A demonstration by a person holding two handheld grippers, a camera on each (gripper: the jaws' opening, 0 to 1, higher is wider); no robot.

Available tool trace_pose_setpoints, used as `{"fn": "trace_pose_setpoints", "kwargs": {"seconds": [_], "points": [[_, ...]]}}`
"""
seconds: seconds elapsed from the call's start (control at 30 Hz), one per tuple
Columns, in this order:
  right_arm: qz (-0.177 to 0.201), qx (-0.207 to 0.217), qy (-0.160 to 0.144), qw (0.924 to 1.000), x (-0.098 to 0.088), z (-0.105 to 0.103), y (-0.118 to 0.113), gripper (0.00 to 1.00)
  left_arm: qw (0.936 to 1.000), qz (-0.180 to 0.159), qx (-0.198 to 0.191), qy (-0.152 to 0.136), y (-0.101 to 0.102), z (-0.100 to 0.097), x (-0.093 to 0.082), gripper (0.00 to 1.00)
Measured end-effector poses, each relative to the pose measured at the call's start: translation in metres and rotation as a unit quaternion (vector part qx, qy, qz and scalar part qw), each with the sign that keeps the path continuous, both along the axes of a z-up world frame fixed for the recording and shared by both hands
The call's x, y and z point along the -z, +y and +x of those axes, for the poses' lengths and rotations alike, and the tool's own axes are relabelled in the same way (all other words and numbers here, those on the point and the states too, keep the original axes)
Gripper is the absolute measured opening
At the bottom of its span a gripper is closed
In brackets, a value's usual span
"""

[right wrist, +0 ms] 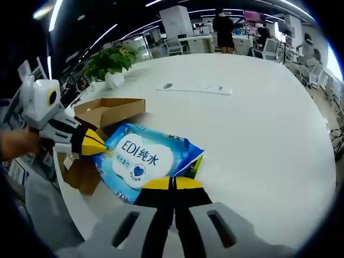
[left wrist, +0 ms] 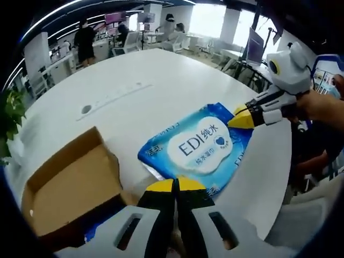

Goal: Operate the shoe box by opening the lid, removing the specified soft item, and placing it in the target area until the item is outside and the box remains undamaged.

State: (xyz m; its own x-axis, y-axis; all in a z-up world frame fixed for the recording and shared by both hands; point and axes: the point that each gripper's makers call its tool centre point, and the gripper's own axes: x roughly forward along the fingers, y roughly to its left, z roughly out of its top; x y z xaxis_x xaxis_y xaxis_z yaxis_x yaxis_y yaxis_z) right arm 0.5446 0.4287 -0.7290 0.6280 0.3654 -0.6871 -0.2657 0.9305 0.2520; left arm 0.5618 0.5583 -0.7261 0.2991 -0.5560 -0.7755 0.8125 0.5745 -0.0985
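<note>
Here the wipes pack (left wrist: 201,145) is pinched at opposite edges by both closed grippers' fingers (left wrist: 174,185) (right wrist: 172,184).

One pack of wet wipes (left wrist: 200,144) is lying on one round white table (left wrist: 134,91), with two yellow-tipped grippers, the left gripper (left wrist: 175,185) and the right gripper (right wrist: 172,183), closing on it from opposite ends. One open cardboard box (left wrist: 70,185) is sitting beside the pack. One potted plant (right wrist: 110,63) is standing at the table's edge, and one long white strip (right wrist: 196,88) is lying across the tabletop. At least two people are standing in the office behind.
</note>
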Motion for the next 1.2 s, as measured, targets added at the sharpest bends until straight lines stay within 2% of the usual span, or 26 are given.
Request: {"fn": "trace_pose_setpoints", "kwargs": {"seconds": [0.33,0.57,0.87,1.03,1.2], "points": [[-0.006,-0.004,0.009,0.9999,0.016,0.006,-0.002,0.00,0.9985,0.046,0.029,0.002,-0.003,0.000,0.023,0.00],[-0.001,0.004,0.012,0.9999,0.027,0.008,-0.007,0.00,0.9962,0.070,0.050,-0.008,-0.006,0.001,0.031,0.00],[0.010,0.011,0.006,0.9999,0.030,0.009,-0.005,0.00,0.9948,0.082,0.056,-0.022,-0.003,0.002,0.030,0.00],[0.007,0.009,0.003,0.9999,0.033,0.008,-0.002,0.00,0.9953,0.080,0.052,-0.018,0.000,0.001,0.031,0.00],[0.005,0.010,0.004,0.9999,0.037,0.008,-0.004,0.00,0.9926,0.094,0.070,-0.030,-0.001,-0.001,0.033,0.00]]}}
